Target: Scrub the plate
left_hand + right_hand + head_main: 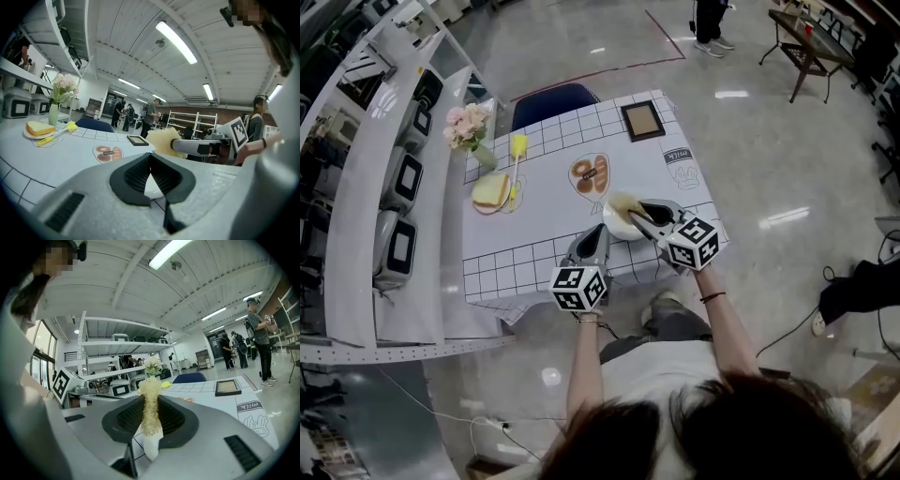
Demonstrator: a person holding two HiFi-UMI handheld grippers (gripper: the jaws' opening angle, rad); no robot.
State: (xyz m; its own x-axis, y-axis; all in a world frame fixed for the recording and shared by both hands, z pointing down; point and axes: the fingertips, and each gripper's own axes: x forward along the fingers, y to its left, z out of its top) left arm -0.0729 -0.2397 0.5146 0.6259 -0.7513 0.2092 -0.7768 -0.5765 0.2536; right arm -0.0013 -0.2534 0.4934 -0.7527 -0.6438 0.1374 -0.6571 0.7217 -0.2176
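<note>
At the near edge of a tabletop [546, 208] covered in a white cloth with a black grid, a person steadies a white, round, smooth-glazed plate [615, 229]. The left hand-held gripper [598, 232] has its ribbed black pads closed on the plate's rim. The right hand-held gripper [643, 217] is clamped on a pale yellow, coarse-fibred scrubbing pad [624, 203], squeezed to a thin, wiry strip between its jaws. In the head view the pad sits over the plate's far side, touching it or just above it; which one cannot be told.

The scrubbing itself appears to be the step in hand. The next move probably calls for sweeping the pad across the plate's face while the left grip keeps the rim from sliding on the cloth. The glaze looks slick and the pad springy, so firm downward pressure seems needed.

Well apart, by the far left corner, are a slice of sponge-coloured bread on a small dish [491, 192], a yellow-headed brush [517, 147] and pink flowers in a vase [469, 126]. A dark picture frame [642, 120] lies at the far edge.
</note>
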